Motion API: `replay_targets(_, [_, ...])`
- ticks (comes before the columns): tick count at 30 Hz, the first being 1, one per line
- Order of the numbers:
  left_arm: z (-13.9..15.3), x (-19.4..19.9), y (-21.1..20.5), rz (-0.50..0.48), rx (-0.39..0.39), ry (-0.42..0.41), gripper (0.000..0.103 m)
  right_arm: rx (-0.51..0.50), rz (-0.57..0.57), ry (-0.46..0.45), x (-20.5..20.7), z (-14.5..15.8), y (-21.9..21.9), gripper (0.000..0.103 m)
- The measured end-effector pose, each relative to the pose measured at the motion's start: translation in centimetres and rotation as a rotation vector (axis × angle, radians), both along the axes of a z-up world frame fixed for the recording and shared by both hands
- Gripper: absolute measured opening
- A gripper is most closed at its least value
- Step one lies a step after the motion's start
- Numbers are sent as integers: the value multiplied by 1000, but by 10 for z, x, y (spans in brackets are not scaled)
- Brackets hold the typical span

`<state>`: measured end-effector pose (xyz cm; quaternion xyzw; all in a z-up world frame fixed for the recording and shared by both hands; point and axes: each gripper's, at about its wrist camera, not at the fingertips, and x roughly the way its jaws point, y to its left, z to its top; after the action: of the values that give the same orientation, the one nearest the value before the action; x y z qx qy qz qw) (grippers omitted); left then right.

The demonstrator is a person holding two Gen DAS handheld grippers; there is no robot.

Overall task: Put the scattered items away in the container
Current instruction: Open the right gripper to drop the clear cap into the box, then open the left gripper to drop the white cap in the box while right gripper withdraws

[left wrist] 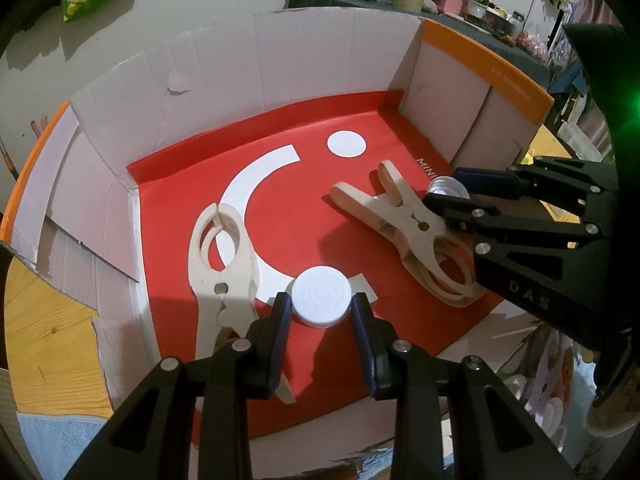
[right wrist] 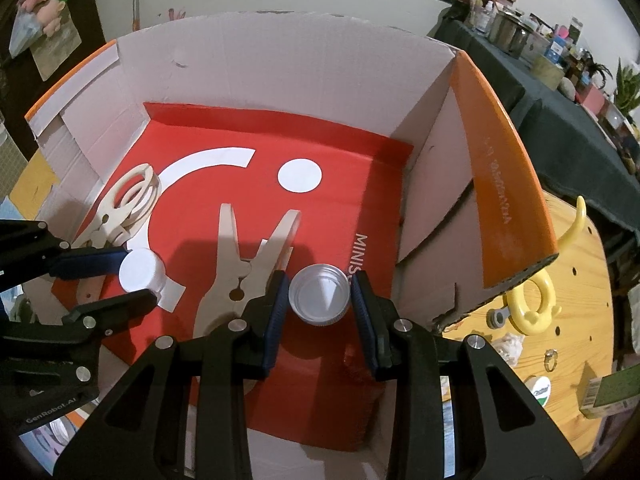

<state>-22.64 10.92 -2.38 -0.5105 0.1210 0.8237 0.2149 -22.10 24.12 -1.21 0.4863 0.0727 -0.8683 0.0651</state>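
Note:
A cardboard box [left wrist: 320, 60] with a red floor [left wrist: 312, 216] holds two wooden clips. My left gripper [left wrist: 320, 312] is shut on a white cap [left wrist: 320, 300] and holds it over the box floor; it also shows in the right wrist view [right wrist: 140, 270]. My right gripper [right wrist: 320, 300] is shut on a silver lid [right wrist: 318, 294], open side up; it also shows in the left wrist view [left wrist: 448, 188]. One wooden clip [left wrist: 224, 264] lies at the left, the other wooden clip [left wrist: 412, 228] at the right, under the right gripper.
The box [right wrist: 280, 76] stands on a wooden table [right wrist: 580, 320]. Right of the box lie a yellow hook toy [right wrist: 532, 304], a ring [right wrist: 551, 358] and a small carton [right wrist: 600, 392]. An orange flap [right wrist: 500, 176] sticks up at the right wall.

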Motion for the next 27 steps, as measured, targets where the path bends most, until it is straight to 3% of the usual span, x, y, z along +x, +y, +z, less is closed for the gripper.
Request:
replay_targets(14, [2, 2, 1, 10, 2, -7, 34, 1, -5, -1, 0, 0, 0, 32])
replay_targets(15, [2, 3, 1, 10, 1, -5, 34, 4, -6, 0, 0, 0, 0, 35])
replay_targets(18, [2, 2, 0, 8, 1, -2, 34, 0, -1, 4, 0, 0, 0, 57])
replay_targets(19, [2, 2, 0, 7, 1, -1, 34, -5, 8, 6, 1, 1, -2, 60])
replay_targets(27, [2, 3, -2, 10, 1, -1, 34, 3, 7, 9, 2, 1, -2, 60])
